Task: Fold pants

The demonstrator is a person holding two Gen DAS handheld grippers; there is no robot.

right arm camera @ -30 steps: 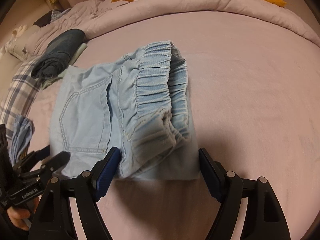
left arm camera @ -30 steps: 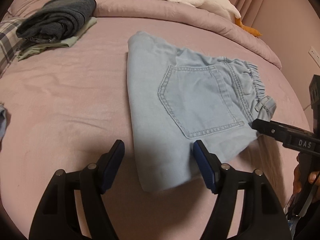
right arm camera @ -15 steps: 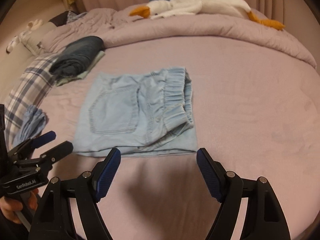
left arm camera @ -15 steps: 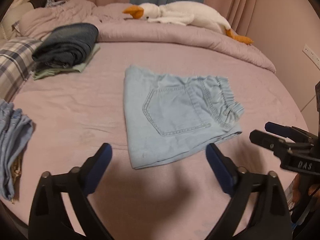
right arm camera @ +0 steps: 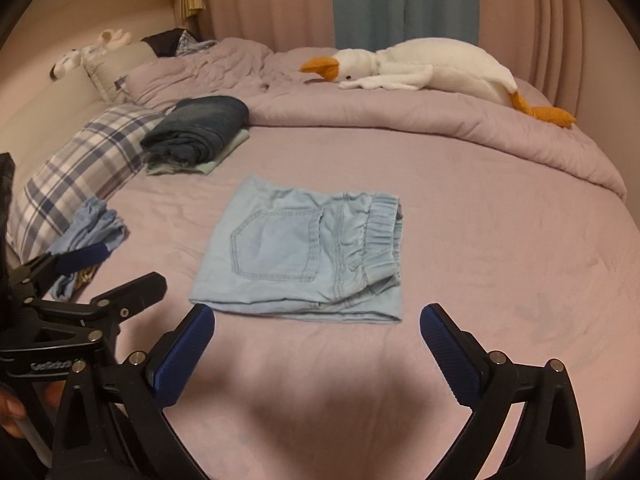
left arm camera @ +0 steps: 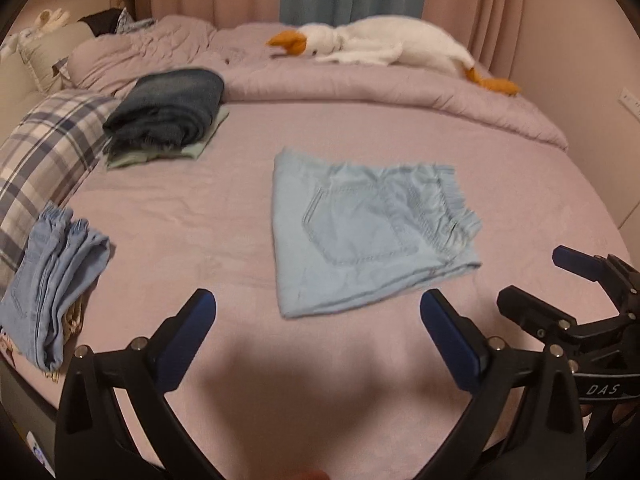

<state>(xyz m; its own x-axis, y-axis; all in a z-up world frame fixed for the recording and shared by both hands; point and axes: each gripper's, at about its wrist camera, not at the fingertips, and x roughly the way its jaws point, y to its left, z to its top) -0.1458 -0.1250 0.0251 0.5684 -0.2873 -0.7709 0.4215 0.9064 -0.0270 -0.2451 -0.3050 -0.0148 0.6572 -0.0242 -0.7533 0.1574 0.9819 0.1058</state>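
Observation:
Light blue denim pants [left arm camera: 360, 232] lie folded into a flat rectangle on the pink bed, back pocket up, elastic waistband to the right. They show in the right wrist view [right arm camera: 304, 256] too. My left gripper [left arm camera: 318, 328] is open and empty, held back from the pants' near edge. My right gripper [right arm camera: 316, 340] is open and empty, also short of the near edge. Each gripper shows at the edge of the other's view: the right gripper [left arm camera: 560, 284] and the left gripper [right arm camera: 104, 276].
A stack of dark folded clothes [left arm camera: 168, 112] lies at the back left beside a plaid pillow [left arm camera: 44, 152]. Folded blue jeans [left arm camera: 52, 280] lie at the left bed edge. A plush goose [left arm camera: 384, 46] rests on the rolled duvet [left arm camera: 400, 92] at the back.
Both grippers have pulled back and up from the folded pants, which now lie farther away. The left gripper's fingers have spread wider. The pants have stayed flat on the bed.

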